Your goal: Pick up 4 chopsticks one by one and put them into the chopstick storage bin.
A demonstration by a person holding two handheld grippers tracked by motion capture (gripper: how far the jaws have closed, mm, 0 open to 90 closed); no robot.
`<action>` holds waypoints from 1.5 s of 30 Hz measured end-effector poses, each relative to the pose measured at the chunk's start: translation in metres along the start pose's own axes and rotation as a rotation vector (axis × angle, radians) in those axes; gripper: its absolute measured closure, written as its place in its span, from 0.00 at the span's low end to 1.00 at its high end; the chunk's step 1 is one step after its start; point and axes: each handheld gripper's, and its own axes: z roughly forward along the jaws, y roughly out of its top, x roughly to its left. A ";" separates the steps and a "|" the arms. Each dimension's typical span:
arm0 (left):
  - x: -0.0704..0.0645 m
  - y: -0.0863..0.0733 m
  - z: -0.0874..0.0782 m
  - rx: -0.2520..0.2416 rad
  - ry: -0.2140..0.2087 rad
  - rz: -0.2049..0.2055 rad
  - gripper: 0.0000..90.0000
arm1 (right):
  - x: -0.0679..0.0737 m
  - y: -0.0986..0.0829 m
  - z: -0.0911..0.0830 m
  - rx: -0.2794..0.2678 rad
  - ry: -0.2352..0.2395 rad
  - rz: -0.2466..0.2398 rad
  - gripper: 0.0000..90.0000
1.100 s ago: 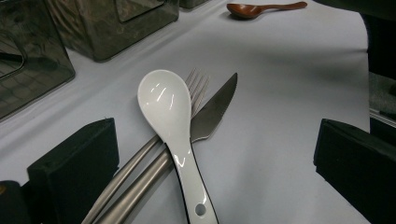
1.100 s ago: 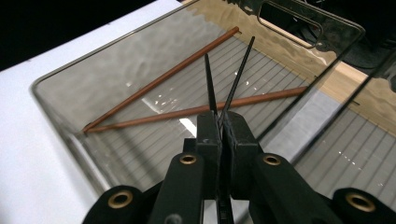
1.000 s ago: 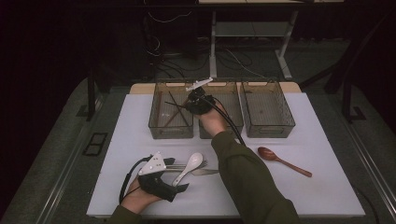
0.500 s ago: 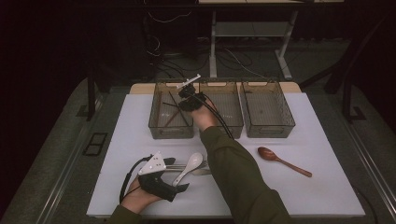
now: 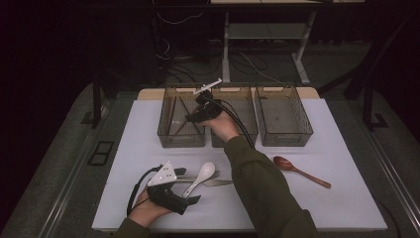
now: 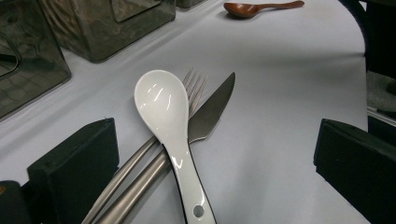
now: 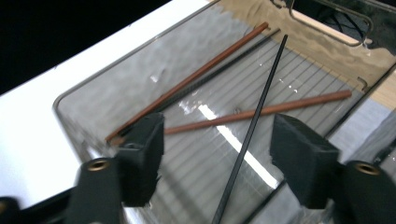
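- The left gripper [image 5: 190, 202] rests low on the near edge of the white table [image 5: 346, 208], held in the person's left hand [image 5: 146, 210]; its jaws stand wide apart with nothing between them.
- Just ahead of it lies a white spoon [image 6: 163, 107], its bowl pointing away, resting across a metal fork [image 6: 194, 86] and a table knife [image 6: 212, 109]; all three touch one another in a small heap.
- Farther right on the table, well apart from the heap, lies a brown wooden spoon [image 5: 299, 170].
- Beyond, three clear bins stand in a row at the far side: the left bin [image 5: 168, 136], the middle bin [image 5: 247, 101] and the right bin [image 5: 292, 116].
- The right gripper [image 5: 190, 118] hovers above the left bin, its jaws released and spread, gripping nothing.
- Below those jaws, on the bin floor, lie the chopsticks: a black chopstick [image 7: 257, 112] runs lengthwise between the jaws, crossing a reddish-brown chopstick [image 7: 280, 106]; another reddish-brown chopstick [image 7: 196, 77] and a dark one [image 7: 219, 65] lie side by side along the bin's wall.
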 end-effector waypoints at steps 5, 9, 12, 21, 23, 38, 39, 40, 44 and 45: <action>0.001 0.000 -0.001 -0.006 0.006 -0.005 0.00 | 0.003 -0.011 -0.016 -0.027 0.005 -0.054 0.29; 0.000 -0.001 0.001 0.004 0.006 0.000 0.00 | 0.004 -0.023 -0.032 -0.052 0.012 -0.087 0.22; 0.000 -0.001 0.002 0.006 0.009 -0.010 0.00 | 0.004 -0.033 -0.046 -0.068 0.011 -0.088 0.22; -0.001 -0.001 0.003 0.017 0.018 -0.009 0.00 | 0.001 -0.065 -0.078 -0.110 0.026 -0.079 0.20; -0.001 -0.001 0.003 0.017 0.019 -0.010 0.00 | 0.001 -0.073 -0.083 -0.112 0.010 -0.103 0.20; -0.001 -0.001 0.004 0.016 0.022 -0.015 0.00 | -0.007 -0.145 -0.136 -0.187 0.033 -0.054 0.20; -0.001 -0.001 0.003 0.015 0.022 -0.016 0.00 | -0.008 -0.151 -0.140 -0.190 0.037 -0.049 0.20; -0.001 -0.001 0.003 0.015 0.023 -0.016 0.00 | -0.008 -0.157 -0.143 -0.192 0.038 -0.043 0.20; 0.000 -0.001 0.003 0.018 0.026 -0.017 0.00 | -0.011 -0.182 -0.152 -0.201 0.027 -0.035 0.20; 0.000 -0.001 0.003 0.017 0.027 -0.016 0.00 | -0.013 -0.188 -0.155 -0.200 0.023 -0.036 0.20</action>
